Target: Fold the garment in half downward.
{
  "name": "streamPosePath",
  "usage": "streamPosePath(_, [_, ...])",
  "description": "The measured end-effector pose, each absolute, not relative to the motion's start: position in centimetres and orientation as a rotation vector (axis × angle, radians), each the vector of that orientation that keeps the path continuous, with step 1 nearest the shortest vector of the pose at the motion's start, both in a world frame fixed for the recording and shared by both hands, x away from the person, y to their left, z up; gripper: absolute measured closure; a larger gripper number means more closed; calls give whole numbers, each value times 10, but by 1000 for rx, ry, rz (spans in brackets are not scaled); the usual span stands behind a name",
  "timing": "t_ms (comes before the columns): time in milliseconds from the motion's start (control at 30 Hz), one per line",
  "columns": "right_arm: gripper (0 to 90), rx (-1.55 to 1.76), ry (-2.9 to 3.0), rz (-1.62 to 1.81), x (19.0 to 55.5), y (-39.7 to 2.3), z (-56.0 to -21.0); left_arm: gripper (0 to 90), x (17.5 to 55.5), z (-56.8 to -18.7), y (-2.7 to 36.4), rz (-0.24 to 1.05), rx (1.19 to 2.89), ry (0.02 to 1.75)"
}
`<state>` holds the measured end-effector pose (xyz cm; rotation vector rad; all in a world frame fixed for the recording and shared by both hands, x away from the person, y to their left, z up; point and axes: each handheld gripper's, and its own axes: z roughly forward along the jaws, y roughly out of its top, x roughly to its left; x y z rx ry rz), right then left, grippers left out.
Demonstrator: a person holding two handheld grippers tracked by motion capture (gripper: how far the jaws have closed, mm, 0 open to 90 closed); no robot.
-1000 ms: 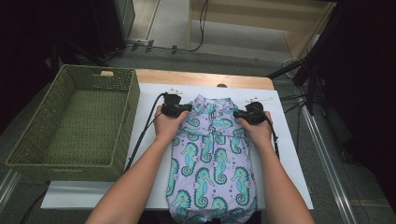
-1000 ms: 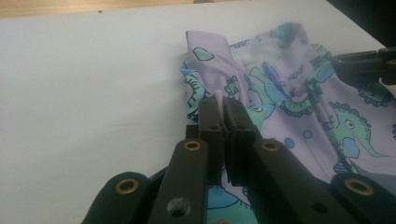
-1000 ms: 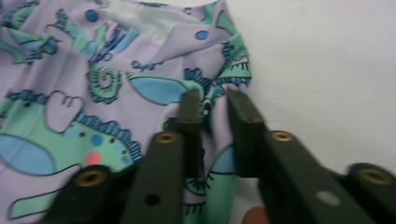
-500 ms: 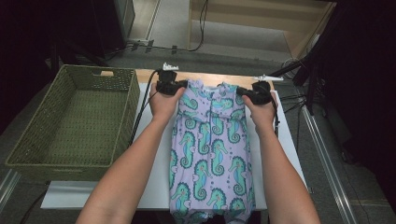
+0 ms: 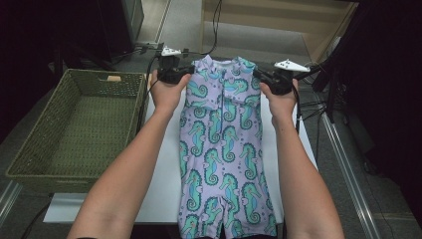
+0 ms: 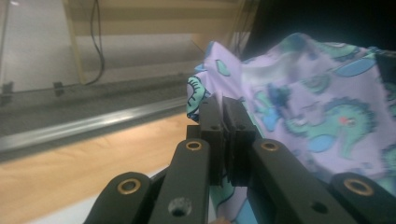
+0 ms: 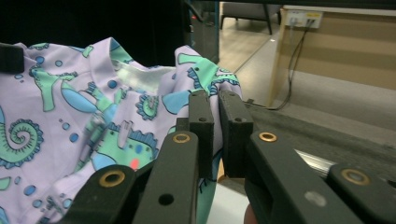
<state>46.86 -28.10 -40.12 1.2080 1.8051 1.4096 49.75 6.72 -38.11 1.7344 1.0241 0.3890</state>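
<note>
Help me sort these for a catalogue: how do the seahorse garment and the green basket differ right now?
The seahorse garment is soft lilac printed cloth; the basket is stiff green weave. The garment hangs clamped by the left gripper and right gripper; the basket sits untouched and empty. The garment is long and narrow; the basket is broad and boxy.

The lilac seahorse-print romper [image 5: 225,149] is smooth, soft cloth. The olive woven basket [image 5: 74,129] looks rough wicker; the white tabletop [image 5: 164,169] is matt.

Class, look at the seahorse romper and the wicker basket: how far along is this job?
Done: both shoulders are gripped, left gripper and right gripper shut on the romper. In hand: it hangs held up over the table. Left, probably: folding it; the basket holds nothing.
</note>
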Motion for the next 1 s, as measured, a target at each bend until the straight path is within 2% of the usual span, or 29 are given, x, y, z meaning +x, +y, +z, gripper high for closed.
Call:
streamPosePath(133, [828,1190,1827,1437,457,-279,-422,869,482,-397,68,368,1730,1026])
streamPosePath(200, [827,1174,1822,1459,451,-280,-428,869,473,-399,67,401,1756,1002])
streamPosePath(400, [825,1106,1816,1497,429,-284,-433,868,449,-397,72,410,1742,966])
streamPosePath(667, [825,1034,1780,1554,381,-282,-437,868,398,-395,72,399,1710,878])
streamPosePath(1000, [825,922,1827,1492,317,-275,-455,868,339,-423,76,330,1713,812])
